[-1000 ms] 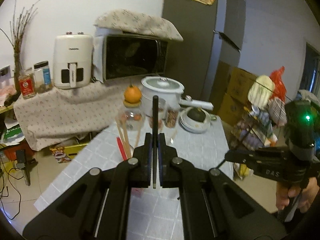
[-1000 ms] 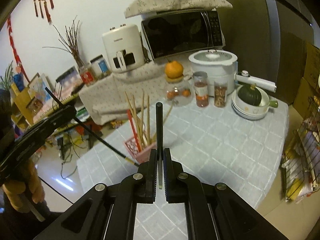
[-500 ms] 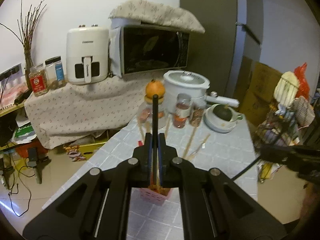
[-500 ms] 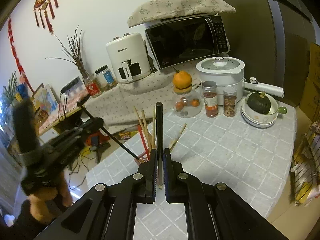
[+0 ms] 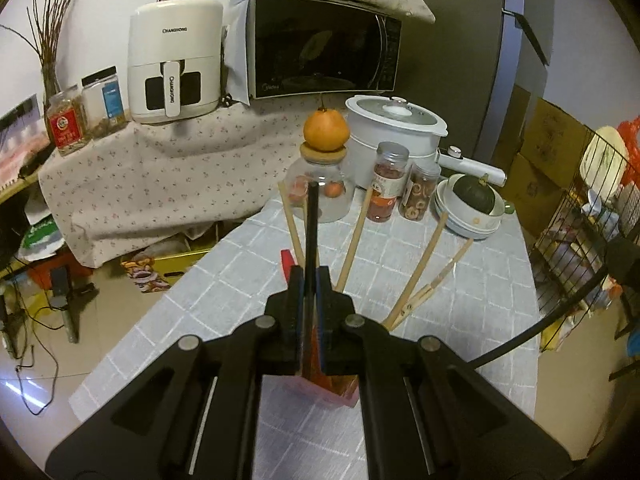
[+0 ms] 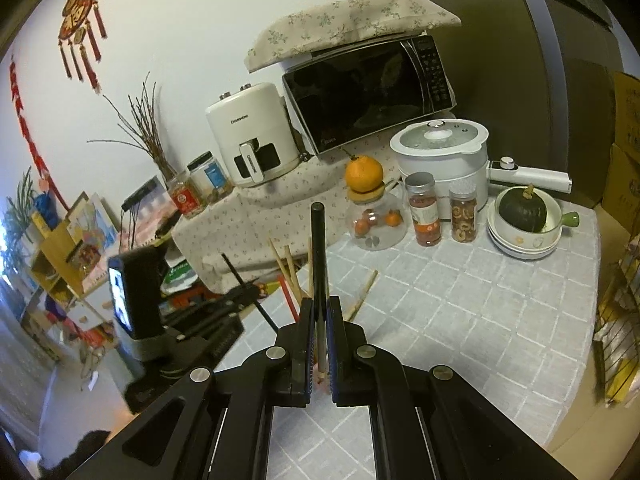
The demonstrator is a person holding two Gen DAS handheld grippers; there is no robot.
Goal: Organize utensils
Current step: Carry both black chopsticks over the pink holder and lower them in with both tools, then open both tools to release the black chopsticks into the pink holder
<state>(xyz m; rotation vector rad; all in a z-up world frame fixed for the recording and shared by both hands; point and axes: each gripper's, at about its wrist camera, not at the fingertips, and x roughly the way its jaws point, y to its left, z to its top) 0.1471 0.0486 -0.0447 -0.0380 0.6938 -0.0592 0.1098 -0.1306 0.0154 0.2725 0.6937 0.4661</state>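
Note:
My left gripper point(image 5: 310, 276) is shut on a black chopstick point(image 5: 311, 232) that sticks up past its tips. Right under the jaws stands a pink utensil holder point(image 5: 336, 394) with several wooden chopsticks point(image 5: 356, 236) and a red chopstick point(image 5: 286, 260) leaning out of it. My right gripper point(image 6: 319, 304) is shut on a second black chopstick point(image 6: 319, 248), just behind the same wooden chopsticks point(image 6: 289, 270); its jaws hide the holder. In the right wrist view the left gripper point(image 6: 236, 300) hangs at the table's left edge, its black chopstick point(image 6: 248, 286) slanting toward the holder.
Farther back on the grey checked table point(image 5: 460, 320) stand a glass jar with an orange on its lid point(image 5: 325, 132), two spice jars point(image 5: 390, 184), a white pot point(image 5: 394, 128) and stacked bowls holding a green squash point(image 5: 474, 196). A wire rack point(image 5: 580, 248) stands off the table's right edge.
My left gripper has come down and forward with its chopstick, so the pink holder now sits directly below its jaws. The right gripper has drifted slightly, its chopstick still held.

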